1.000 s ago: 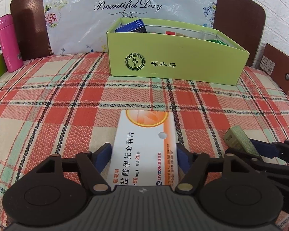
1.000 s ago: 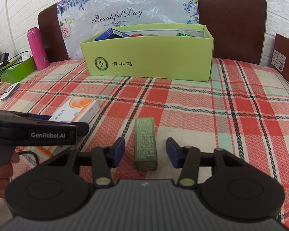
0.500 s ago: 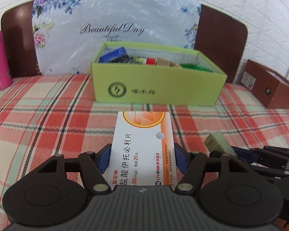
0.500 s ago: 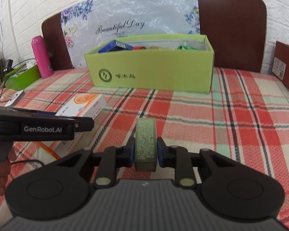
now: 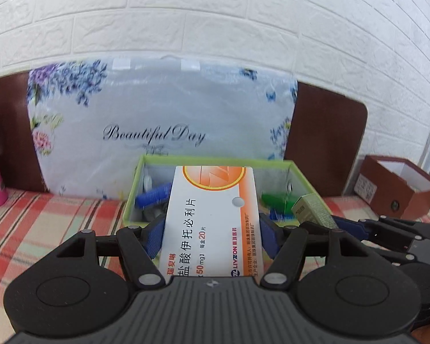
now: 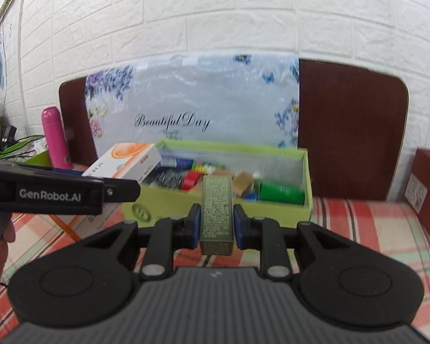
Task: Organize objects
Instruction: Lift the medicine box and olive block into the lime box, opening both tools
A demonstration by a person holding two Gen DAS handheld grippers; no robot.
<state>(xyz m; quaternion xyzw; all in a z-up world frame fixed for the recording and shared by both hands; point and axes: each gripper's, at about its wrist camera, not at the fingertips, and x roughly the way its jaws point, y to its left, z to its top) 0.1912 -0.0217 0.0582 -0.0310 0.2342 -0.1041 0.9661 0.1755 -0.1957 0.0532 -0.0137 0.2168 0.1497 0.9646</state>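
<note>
My left gripper (image 5: 210,235) is shut on a white and orange medicine box (image 5: 212,220) and holds it in the air, its far end over the near rim of the green cardboard box (image 5: 132,189). My right gripper (image 6: 216,223) is shut on a small olive green box (image 6: 217,209), lifted in front of the green cardboard box (image 6: 306,200). The olive box also shows at the right of the left wrist view (image 5: 312,209). The medicine box shows at the left of the right wrist view (image 6: 129,160). The green box holds several small packages.
A pink bottle (image 6: 54,137) stands at the far left by the brown headboard (image 6: 352,126). A floral bag (image 5: 157,126) leans behind the green box. A brown open box (image 5: 398,189) sits at the right. The plaid cloth (image 6: 358,223) covers the surface.
Both grippers have risen off the plaid cloth with their boxes and moved forward toward the green cardboard box. The right gripper closed on the olive box a second ago.
</note>
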